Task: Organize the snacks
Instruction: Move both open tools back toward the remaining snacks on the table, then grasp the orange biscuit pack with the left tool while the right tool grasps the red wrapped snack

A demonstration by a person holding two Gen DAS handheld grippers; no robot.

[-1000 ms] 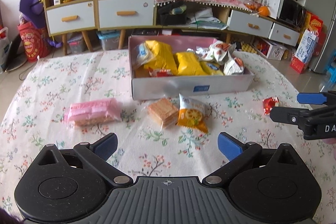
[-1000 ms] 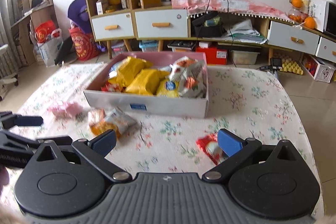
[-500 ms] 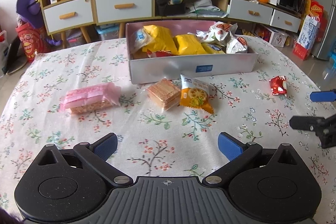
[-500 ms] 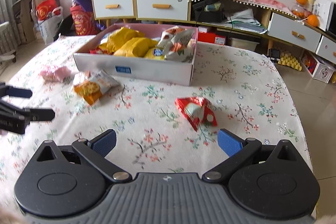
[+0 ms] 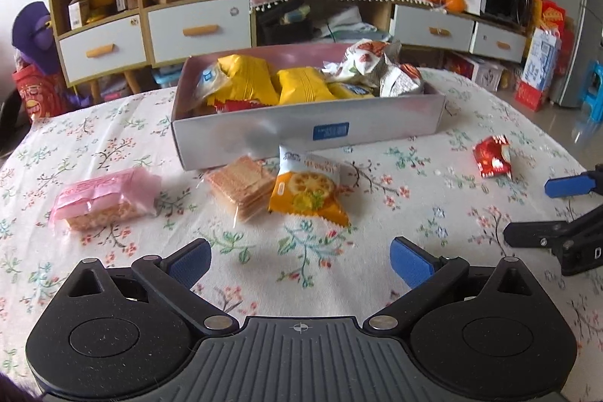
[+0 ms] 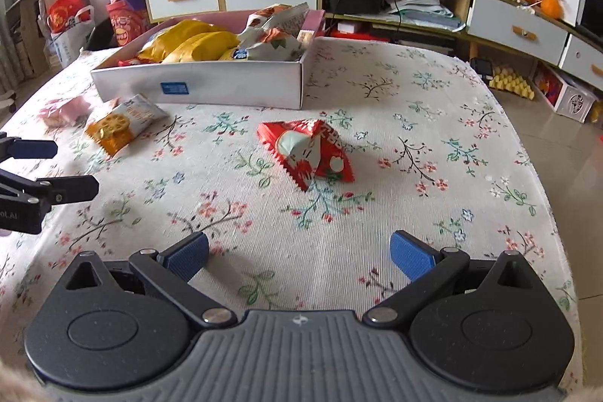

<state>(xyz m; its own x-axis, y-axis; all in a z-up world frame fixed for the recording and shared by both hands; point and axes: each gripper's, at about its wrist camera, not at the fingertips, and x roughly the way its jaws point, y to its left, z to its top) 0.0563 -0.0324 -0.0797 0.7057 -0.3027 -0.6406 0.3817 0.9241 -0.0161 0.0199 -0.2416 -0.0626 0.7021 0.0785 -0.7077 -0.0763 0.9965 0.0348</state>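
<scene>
Right wrist view: right claw (image 6: 297,257) gapes wide, empty, red packet (image 6: 307,153) on bench just ahead | left claw (image 5: 299,260) likewise wide, empty; orange packet (image 5: 305,191) ahead, box (image 5: 301,132) beyond.

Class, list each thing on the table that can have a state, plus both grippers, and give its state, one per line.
Left gripper: jaws open, holding nothing.
Right gripper: jaws open, holding nothing.
Box: open-topped, filled with snack packets.
Red packet: outside the box, lying on the tablecloth.
Orange packet: outside, lying against the box front.
Clear-wrapped crackers: outside, beside the orange packet.
Pink packet: outside, lying apart.
</scene>
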